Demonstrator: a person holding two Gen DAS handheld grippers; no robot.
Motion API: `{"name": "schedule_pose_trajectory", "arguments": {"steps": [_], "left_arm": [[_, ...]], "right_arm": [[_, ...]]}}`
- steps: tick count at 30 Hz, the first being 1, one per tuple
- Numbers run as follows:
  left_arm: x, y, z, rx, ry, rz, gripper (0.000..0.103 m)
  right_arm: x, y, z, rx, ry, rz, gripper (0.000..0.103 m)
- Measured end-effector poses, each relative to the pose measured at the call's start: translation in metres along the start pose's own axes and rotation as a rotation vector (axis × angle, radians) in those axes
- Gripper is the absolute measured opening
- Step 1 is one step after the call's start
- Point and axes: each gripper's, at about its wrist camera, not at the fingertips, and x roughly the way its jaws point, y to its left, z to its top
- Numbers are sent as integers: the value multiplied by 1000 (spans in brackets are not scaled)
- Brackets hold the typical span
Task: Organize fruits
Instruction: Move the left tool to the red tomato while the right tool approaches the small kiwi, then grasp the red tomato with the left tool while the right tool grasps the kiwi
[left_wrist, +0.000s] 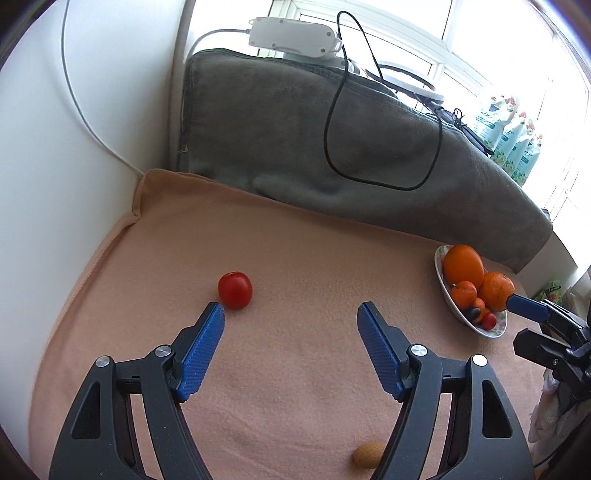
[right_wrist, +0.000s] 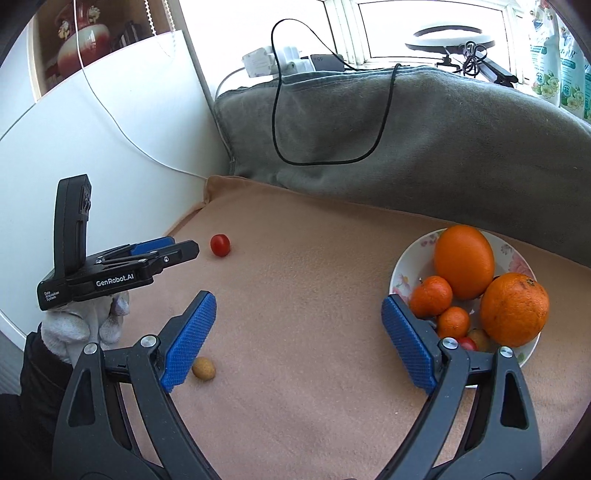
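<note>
A: From the left wrist view, the left gripper (left_wrist: 290, 314) has its fingers wide apart with nothing between them. The red tomato (left_wrist: 235, 290) lies on the peach blanket (left_wrist: 295, 369) just past the tip of the left-hand finger, slightly outside the gap.

B: The right wrist view shows that same tomato (right_wrist: 220, 244) much smaller and further off, just ahead of the left gripper (right_wrist: 177, 249), which comes in from the side there. A gloved left hand (right_wrist: 85, 325) holds it, which your view hides.

A: And the right gripper?

B: The right gripper (right_wrist: 299, 306) is also spread open and empty. The floral bowl (right_wrist: 402, 273) sits beside its right-hand finger, which overlaps the rim. Inside I count a large orange (right_wrist: 464, 261), a second orange (right_wrist: 514, 308), two mandarins (right_wrist: 430, 296) and a few small fruits low down, partly hidden by the finger.

A: My view catches the bowl (left_wrist: 439, 258) far off to the right, with only one blue fingertip of the right gripper (left_wrist: 526, 308) at the second orange; I cannot tell whether it touches.

B: A small brown fruit (right_wrist: 203, 367) lies just beside my left-hand finger.

A: I see it (left_wrist: 367, 456) low, beside the base of my right-hand finger, partly covered. Behind everything a grey blanket (left_wrist: 295, 129) carries a looped black cable (left_wrist: 384, 122)
</note>
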Motion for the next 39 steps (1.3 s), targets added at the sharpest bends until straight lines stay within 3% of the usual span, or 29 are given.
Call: {"name": "schedule_pose_trajectory", "arguments": {"steps": [3, 7, 17, 27, 39], "left_arm": [[6, 8, -2, -13, 9, 6, 74], [17, 18, -3, -32, 26, 11, 62], [47, 35, 0, -66, 78, 19, 53], [64, 47, 5, -92, 92, 26, 51], [79, 47, 6, -100, 112, 29, 37]], "right_arm": [[8, 14, -7, -32, 24, 26, 92], [20, 29, -18, -72, 67, 58, 72], [51, 57, -50, -134, 185, 129, 50], [62, 73, -59, -158, 227, 149, 46], [66, 78, -68, -176, 259, 143, 36]]}}
